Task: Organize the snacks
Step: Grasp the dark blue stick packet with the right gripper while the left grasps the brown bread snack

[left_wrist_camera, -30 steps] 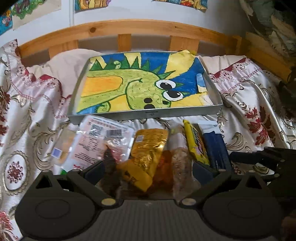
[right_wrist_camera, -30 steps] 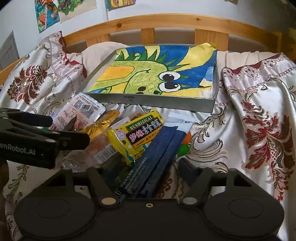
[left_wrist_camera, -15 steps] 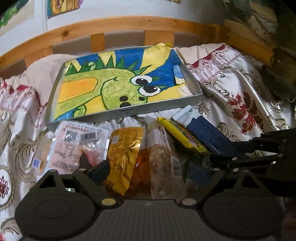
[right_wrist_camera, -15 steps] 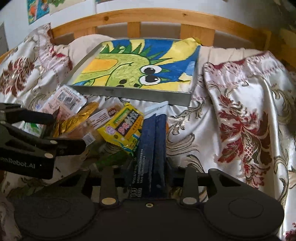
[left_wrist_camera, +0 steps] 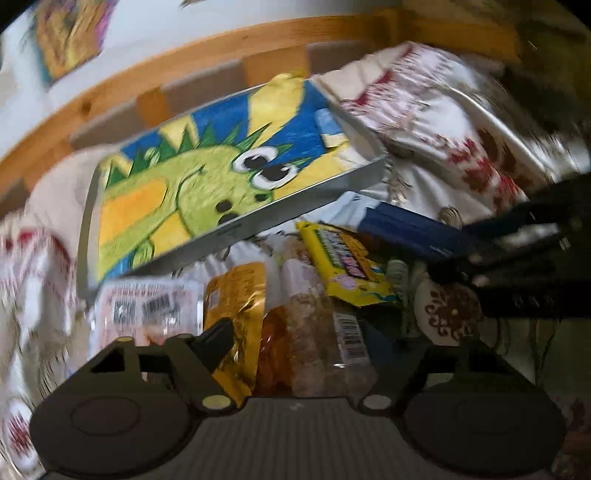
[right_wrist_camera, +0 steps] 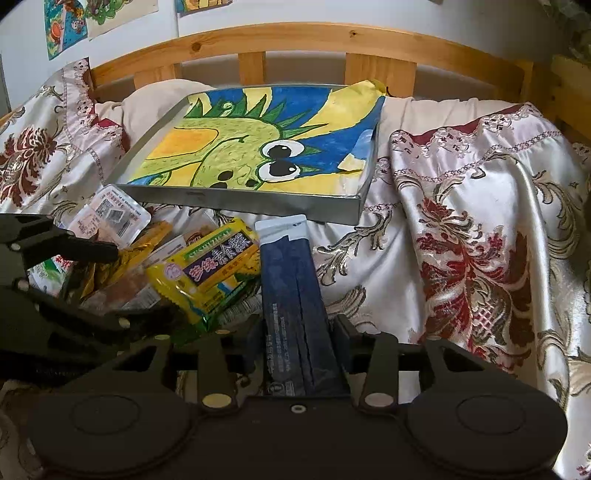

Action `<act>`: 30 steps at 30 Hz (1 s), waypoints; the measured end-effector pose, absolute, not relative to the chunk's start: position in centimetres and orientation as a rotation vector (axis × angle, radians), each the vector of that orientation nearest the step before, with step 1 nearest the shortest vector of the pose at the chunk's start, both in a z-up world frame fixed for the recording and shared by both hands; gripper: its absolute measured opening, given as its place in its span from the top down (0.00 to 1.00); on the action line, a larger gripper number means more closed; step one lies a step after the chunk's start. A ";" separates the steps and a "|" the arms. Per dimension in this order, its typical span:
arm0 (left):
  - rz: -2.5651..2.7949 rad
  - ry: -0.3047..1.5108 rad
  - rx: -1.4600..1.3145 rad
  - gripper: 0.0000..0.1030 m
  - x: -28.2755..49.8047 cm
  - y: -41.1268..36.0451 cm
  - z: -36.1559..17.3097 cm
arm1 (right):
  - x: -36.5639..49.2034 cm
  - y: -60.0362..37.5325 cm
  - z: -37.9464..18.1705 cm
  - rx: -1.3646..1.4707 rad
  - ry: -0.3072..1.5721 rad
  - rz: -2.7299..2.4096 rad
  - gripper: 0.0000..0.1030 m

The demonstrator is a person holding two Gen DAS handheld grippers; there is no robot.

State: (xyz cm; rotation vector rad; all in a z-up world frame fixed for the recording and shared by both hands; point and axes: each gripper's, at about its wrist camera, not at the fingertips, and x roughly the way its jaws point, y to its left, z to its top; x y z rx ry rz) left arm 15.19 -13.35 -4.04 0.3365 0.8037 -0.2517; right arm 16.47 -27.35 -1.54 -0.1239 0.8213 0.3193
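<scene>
A pile of snack packets lies on the bed in front of a metal tray (right_wrist_camera: 258,203) lined with a dragon drawing. My right gripper (right_wrist_camera: 297,334) is shut on a long dark blue packet (right_wrist_camera: 291,280) that points toward the tray; the same packet shows in the left wrist view (left_wrist_camera: 410,230). A yellow packet (right_wrist_camera: 210,266) lies just to its left. My left gripper (left_wrist_camera: 295,339) is open over a gold packet (left_wrist_camera: 236,302) and a clear packet of brown snacks (left_wrist_camera: 314,343); this view is blurred and tilted. A white labelled packet (left_wrist_camera: 147,310) lies at the left.
A wooden headboard (right_wrist_camera: 295,40) runs behind the tray. Floral satin bedding (right_wrist_camera: 480,240) is bunched up on the right and left of the pile. Drawings hang on the wall (right_wrist_camera: 66,26).
My right gripper has closed on the dark blue packet. My left gripper has swung and tilted, blurring its view, and stays open over the pile.
</scene>
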 end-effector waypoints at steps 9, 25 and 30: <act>-0.271 0.814 0.384 0.56 15.9 -14.9 -4.4 | 17.6 -27.0 -2.0 -0.146 0.797 0.345 0.51; -0.167 0.811 -0.004 0.61 16.0 -11.6 -3.8 | 18.2 -26.6 -2.9 -0.185 0.788 0.358 0.62; -0.179 0.798 -0.035 0.61 14.1 -11.0 -3.5 | 17.4 -26.4 -2.4 -0.215 0.772 0.360 0.65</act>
